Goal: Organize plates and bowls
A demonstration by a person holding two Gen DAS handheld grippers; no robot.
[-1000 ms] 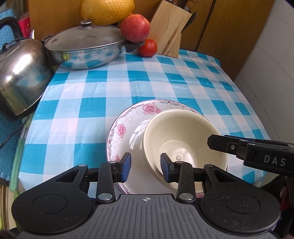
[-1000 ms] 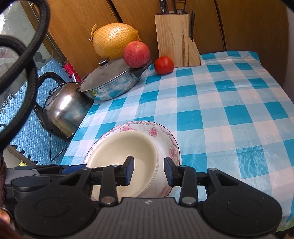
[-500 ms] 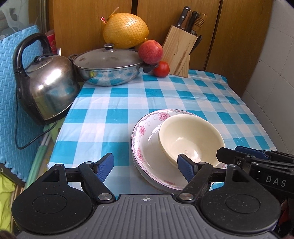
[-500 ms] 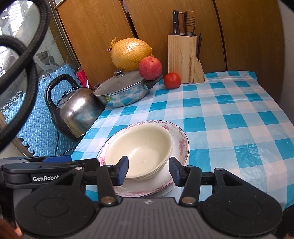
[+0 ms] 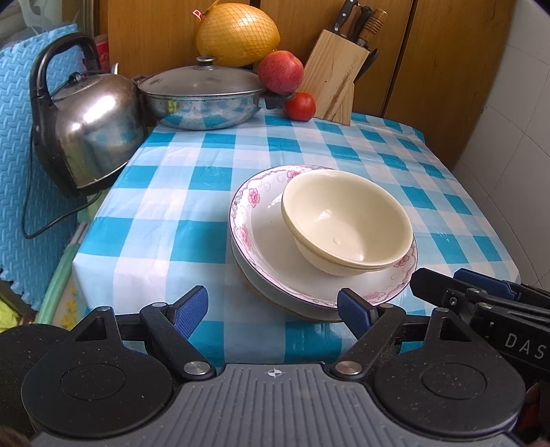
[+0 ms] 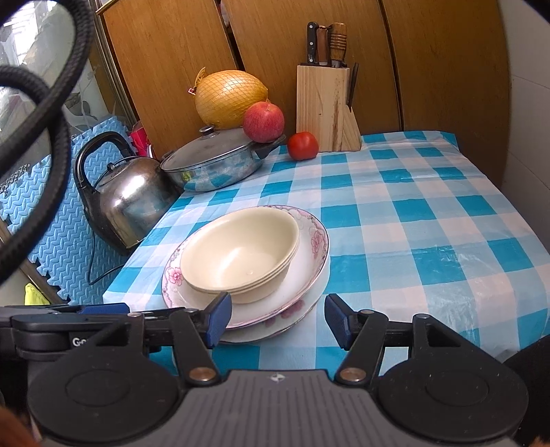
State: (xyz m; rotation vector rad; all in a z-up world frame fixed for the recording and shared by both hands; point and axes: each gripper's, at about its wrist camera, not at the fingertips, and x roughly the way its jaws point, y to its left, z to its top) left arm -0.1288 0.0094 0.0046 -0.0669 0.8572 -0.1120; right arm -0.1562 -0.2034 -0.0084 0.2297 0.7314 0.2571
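Three nested cream bowls (image 5: pixel 347 223) sit on two stacked floral plates (image 5: pixel 261 247) near the table's (image 5: pixel 172 192) near edge. The left gripper (image 5: pixel 273 306) and right gripper (image 6: pixel 276 319) gape wide, holding nothing, just short of the plates. At the far edge: one kettle (image 5: pixel 89 130), one lidded pan (image 5: pixel 202 96).

A bench (image 5: pixel 213 178) covered with a blue-and-white checked cloth was seen before wooden cupboard doors (image 6: pixel 429 68). At its far edge a lidded steel pan (image 5: pixel 202 99) was set, with a red apple (image 5: pixel 281 76) resting on the pan's handle and a netted yellow pomelo (image 5: pixel 237 32) behind it. A tomato (image 5: pixel 299 106) was placed just beside a wooden knife block (image 5: pixel 331 86) holding several knives. A steel kettle (image 5: pixel 89 127) with a black handle was stood at the bench's left side, against blue foam matting (image 5: pixel 13 172).
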